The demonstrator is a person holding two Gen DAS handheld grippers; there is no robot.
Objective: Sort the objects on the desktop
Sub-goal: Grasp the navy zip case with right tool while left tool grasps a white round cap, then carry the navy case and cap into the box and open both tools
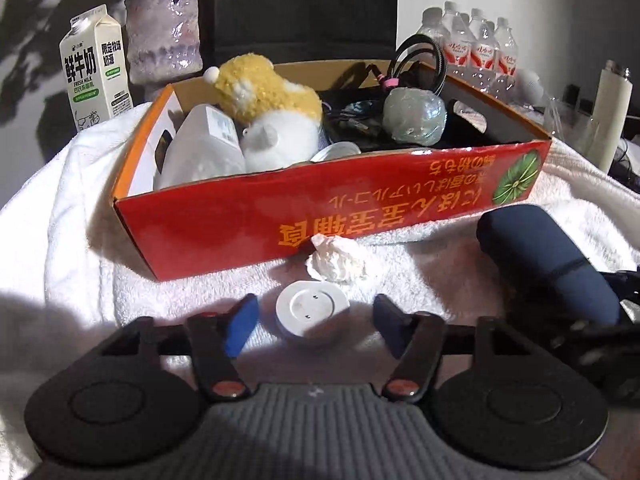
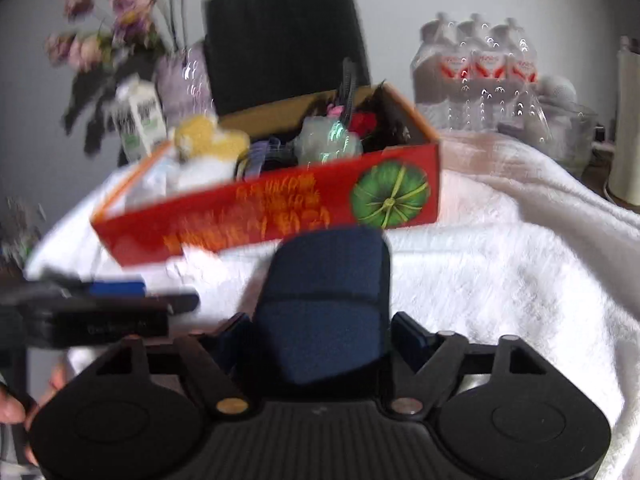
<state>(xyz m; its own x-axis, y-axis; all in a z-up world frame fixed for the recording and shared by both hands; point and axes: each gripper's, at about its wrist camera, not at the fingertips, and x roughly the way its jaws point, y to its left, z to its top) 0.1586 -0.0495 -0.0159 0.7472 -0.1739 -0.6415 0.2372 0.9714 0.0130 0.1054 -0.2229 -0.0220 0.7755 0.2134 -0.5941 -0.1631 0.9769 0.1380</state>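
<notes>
A red cardboard box (image 1: 280, 220) stands on the white towel, holding a yellow plush toy (image 1: 256, 88), a white bottle (image 1: 200, 144), black cables (image 1: 420, 60) and a wrapped ball (image 1: 414, 114). My left gripper (image 1: 314, 320) is open, its blue fingers on either side of a small white round container (image 1: 312, 312). A crumpled white tissue (image 1: 336, 260) lies just beyond it. My right gripper (image 2: 320, 340) is shut on a navy blue case (image 2: 324, 300), also in the left wrist view (image 1: 548, 256). The right wrist view is blurred.
A milk carton (image 1: 96, 68), a purple vase with flowers (image 1: 164, 32) and a black bag (image 2: 280, 36) stand behind the box (image 2: 272, 208). A pack of water bottles (image 1: 472, 48) and a paper roll (image 1: 608, 120) sit at the right. The white towel (image 2: 500, 260) covers the table.
</notes>
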